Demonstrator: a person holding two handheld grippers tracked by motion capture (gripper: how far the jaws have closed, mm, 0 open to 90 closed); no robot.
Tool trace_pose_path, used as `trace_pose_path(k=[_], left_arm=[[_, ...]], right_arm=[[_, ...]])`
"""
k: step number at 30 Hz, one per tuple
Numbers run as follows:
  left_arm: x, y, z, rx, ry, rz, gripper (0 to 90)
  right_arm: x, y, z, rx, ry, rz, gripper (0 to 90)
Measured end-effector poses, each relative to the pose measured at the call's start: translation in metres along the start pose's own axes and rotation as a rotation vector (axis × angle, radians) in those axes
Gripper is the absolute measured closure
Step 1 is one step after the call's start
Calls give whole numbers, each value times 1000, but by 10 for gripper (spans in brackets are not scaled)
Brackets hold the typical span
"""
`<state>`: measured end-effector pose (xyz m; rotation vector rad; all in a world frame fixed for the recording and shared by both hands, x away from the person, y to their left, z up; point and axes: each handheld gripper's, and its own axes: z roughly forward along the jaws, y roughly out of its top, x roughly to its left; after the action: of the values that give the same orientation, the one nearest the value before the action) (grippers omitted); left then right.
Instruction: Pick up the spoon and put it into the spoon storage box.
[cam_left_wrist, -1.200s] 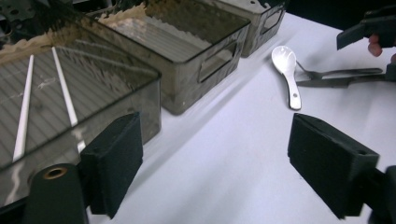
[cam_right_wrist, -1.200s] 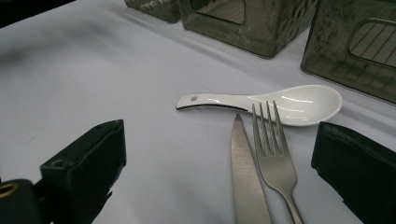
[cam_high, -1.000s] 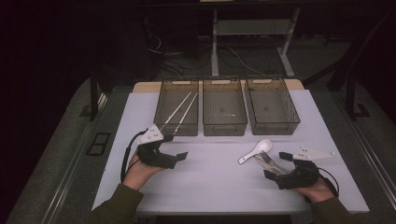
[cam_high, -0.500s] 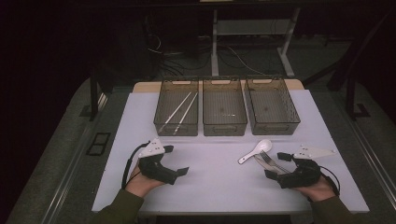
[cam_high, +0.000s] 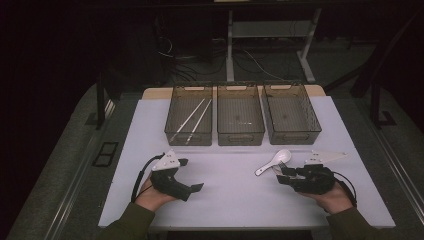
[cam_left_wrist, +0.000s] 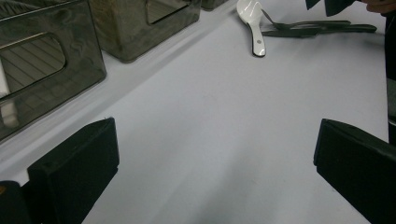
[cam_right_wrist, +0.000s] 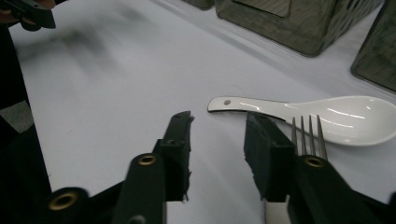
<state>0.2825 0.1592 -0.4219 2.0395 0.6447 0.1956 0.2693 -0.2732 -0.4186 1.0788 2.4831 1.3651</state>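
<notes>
A: Where's the fork (cam_right_wrist: 308, 128) rn?

B: Flat on the white table (cam_high: 235, 180), tines against the white spoon (cam_high: 274, 161) — just in front of the right gripper (cam_high: 285, 172). In the right gripper view the tines poke out past the right-hand jaw, beside it, not between the two.

A: So the right gripper isn't holding it?

B: Doesn't look so. Its jaws have just been closing, now narrowed w/ a gap left, and only bare table shows in that gap. Nothing pinched. Whether the jaw's outer side actually touches the fork — can't tell.

A: And the spoon?

B: Lying w/ its bowl toward the bins, handle end near the jaw tips, apart from them.

A: Left gripper (cam_high: 192, 175)?

B: Spread fully wide, nothing between the jaws. It's held low over bare table at the left, well apart from the cutlery. Its own view sees the spoon (cam_left_wrist: 252, 23) and fork far off.

A: Beyond that?

B: Three dark bins in a row at the far edge. Left bin (cam_high: 176, 120) has chopsticks (cam_high: 192, 120) in it; middle bin (cam_high: 240, 137) and right bin (cam_high: 310, 122) — contents too dim to tell.
</notes>
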Motion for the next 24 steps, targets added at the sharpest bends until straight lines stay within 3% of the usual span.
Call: trace_pose_path(k=[9, 24], left_arm=[[-1, 0, 1, -3, -7, 3, 0], [-2, -1, 3, 5, -22, 5, 0]], right_arm=[[-2, 8, 18, 51, -17, 1, 883], [-6, 20, 52, 132, -42, -15, 895]])
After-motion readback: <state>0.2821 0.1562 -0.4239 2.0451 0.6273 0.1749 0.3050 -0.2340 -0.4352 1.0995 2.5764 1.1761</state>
